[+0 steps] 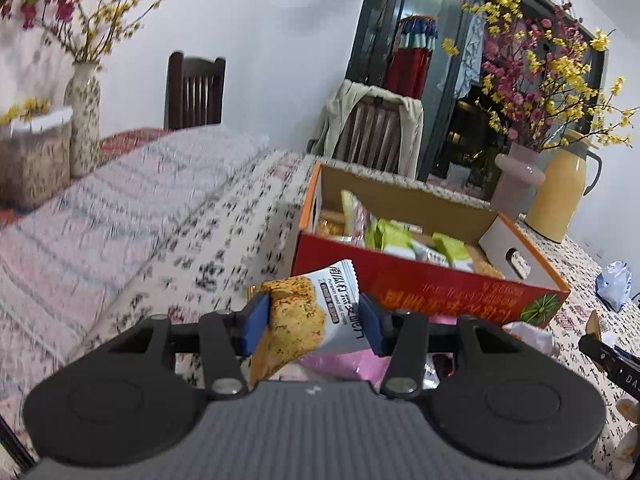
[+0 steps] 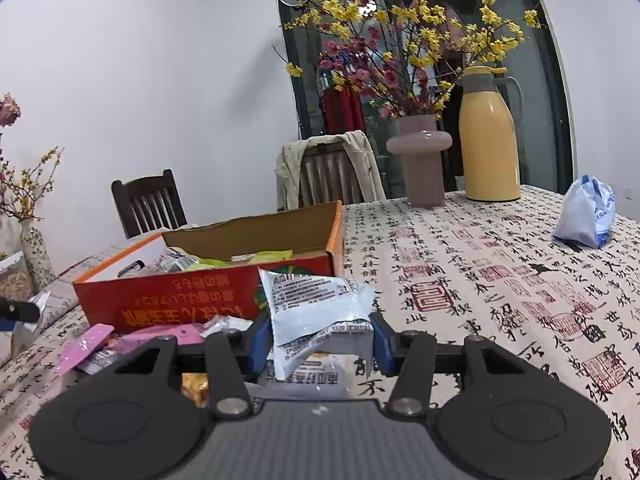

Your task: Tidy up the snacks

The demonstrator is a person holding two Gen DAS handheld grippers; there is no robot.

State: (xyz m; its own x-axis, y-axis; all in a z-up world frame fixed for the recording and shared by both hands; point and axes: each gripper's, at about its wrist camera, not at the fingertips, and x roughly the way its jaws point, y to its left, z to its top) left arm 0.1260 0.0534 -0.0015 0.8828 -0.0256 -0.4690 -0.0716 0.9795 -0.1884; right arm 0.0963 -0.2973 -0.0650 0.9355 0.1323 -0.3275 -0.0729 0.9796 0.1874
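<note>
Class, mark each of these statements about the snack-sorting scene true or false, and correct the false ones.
1. The left gripper is clamped on a snack packet. True.
2. The right gripper is empty. False: it holds a pale, crumpled packet.
3. The red cardboard box already contains several snacks. True.
4. The yellow jug stands inside the box. False: it stands on the tablecloth beside a pink vase.
5. Pink packets lie on the table in front of the box. True.
</note>
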